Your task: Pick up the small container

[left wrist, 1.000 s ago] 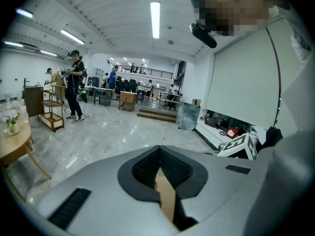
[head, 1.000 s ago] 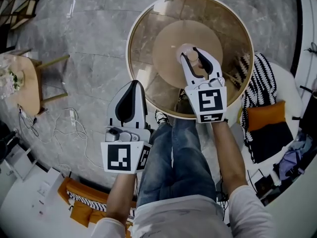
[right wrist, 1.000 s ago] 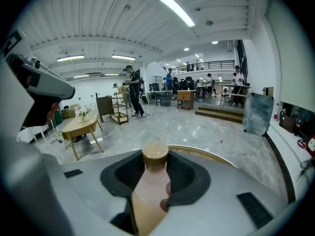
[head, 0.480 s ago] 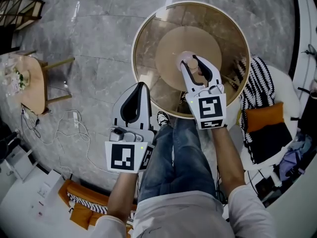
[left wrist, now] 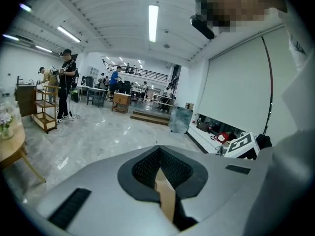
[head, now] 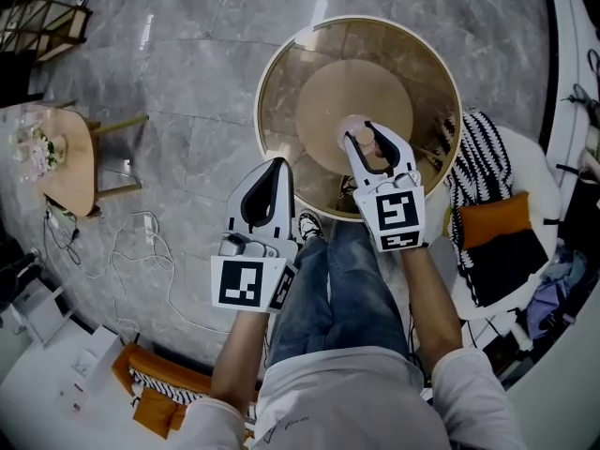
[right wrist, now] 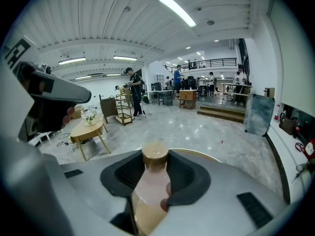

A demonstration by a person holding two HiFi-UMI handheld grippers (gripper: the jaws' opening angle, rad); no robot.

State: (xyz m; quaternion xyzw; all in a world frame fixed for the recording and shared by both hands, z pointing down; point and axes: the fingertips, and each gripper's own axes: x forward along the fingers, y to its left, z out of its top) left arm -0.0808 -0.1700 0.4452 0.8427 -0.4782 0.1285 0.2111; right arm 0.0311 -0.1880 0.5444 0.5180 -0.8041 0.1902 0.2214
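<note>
The small container [head: 359, 139] has a pale pink body and a round wooden lid. My right gripper [head: 364, 129] is shut on it over the middle of the round glass table [head: 274, 75]. In the right gripper view the container [right wrist: 154, 156] stands upright between the dark pads, and the right gripper [right wrist: 155, 168] grips it below the lid. My left gripper [head: 274, 165] is shut and holds nothing, with its tip at the table's near left rim. In the left gripper view the left gripper [left wrist: 158, 150] has its jaws together and points out over the floor.
A wooden side table [head: 66, 157] with flowers stands far left, with cables [head: 131, 251] on the marble floor near it. A seat with striped and orange cushions [head: 497, 223] is at the right. The person's jeans-clad legs [head: 328, 289] lie between the grippers. People stand far off in the hall.
The right gripper has drawn the container slightly toward the person, still shut on it. The left gripper has moved up and right, closer to the table's rim.
</note>
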